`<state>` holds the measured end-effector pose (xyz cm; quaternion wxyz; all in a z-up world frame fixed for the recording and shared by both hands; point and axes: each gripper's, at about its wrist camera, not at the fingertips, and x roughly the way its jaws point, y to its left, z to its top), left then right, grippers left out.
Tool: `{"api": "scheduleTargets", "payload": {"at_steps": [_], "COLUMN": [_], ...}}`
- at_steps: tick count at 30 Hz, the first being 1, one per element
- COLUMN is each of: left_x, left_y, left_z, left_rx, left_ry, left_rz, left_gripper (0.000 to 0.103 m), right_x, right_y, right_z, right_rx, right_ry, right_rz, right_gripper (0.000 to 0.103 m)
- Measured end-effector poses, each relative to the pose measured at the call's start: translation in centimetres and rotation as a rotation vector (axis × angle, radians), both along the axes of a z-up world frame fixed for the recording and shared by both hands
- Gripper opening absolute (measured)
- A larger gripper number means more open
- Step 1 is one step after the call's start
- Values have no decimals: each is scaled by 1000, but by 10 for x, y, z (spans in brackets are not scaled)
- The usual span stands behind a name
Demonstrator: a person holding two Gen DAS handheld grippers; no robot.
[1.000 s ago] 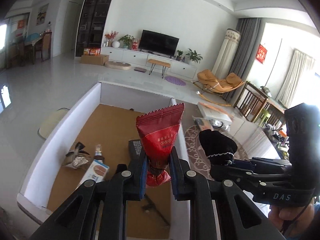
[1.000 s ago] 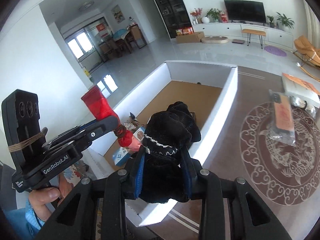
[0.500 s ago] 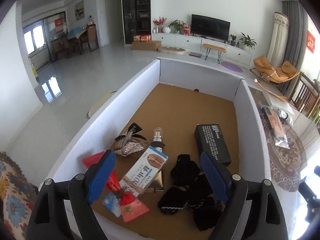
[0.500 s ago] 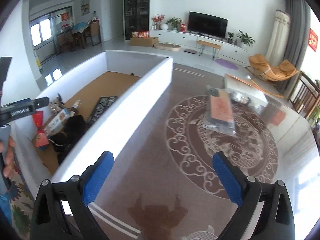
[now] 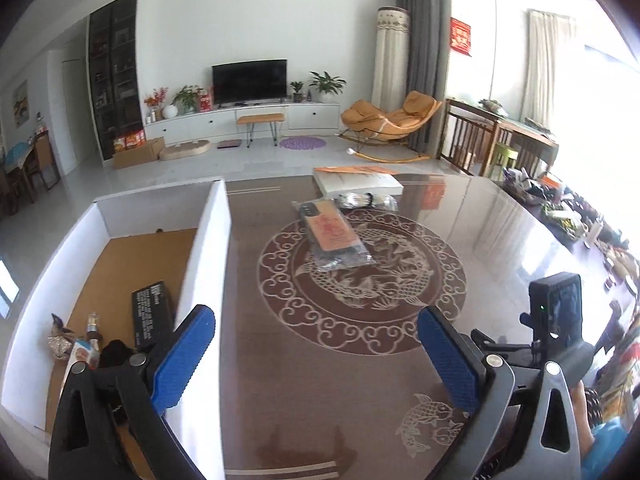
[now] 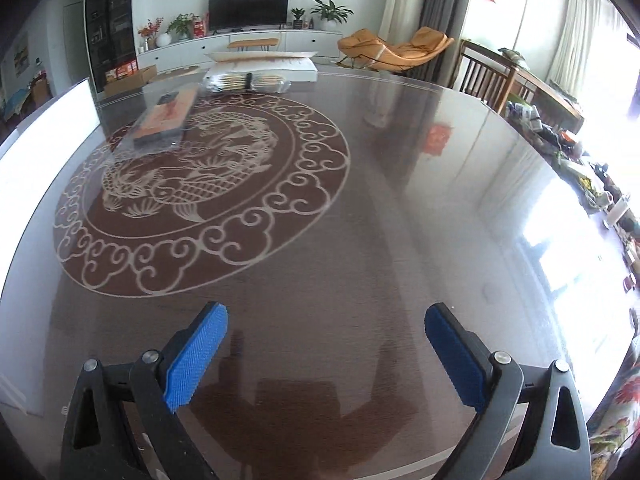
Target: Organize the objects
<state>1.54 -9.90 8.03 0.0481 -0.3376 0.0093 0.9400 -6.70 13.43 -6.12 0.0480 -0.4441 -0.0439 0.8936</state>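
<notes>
The left gripper's near finger (image 5: 184,360) is hiding part of the black cloth (image 5: 114,354) and small carton (image 5: 80,354) lying inside the white box (image 5: 204,264). The box's near corner is running off the picture's bottom edge, and the print on the black carton (image 5: 150,312) beside the box's wall is reading too small to tell.

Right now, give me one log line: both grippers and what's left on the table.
left gripper: jaws opening, empty | right gripper: jaws open, empty | table: flat packet and clear bundle remain | box: several items inside
</notes>
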Motion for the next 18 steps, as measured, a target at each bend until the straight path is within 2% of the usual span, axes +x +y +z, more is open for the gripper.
{"api": "scheduleTargets", "payload": {"at_steps": [3, 7, 11, 18], "left_x": [-14, -35, -55, -75], "left_y": [52, 95, 103, 96], "left_z": [-29, -83, -121, -147], "left_rx": [-66, -121, -133, -92], "left_ry": [-73, -164, -213, -250], "left_rz": [-90, -127, -119, -81], "left_gripper": [103, 103, 103, 103], "right_x": [0, 3, 3, -1], "right_y": [19, 29, 29, 30], "right_z": [-6, -8, -10, -12], "right_rx": [20, 49, 43, 16], "right_ry": [0, 15, 21, 13], "right_rz": [-49, -57, -48, -62], "right_gripper": [99, 100, 100, 103]}}
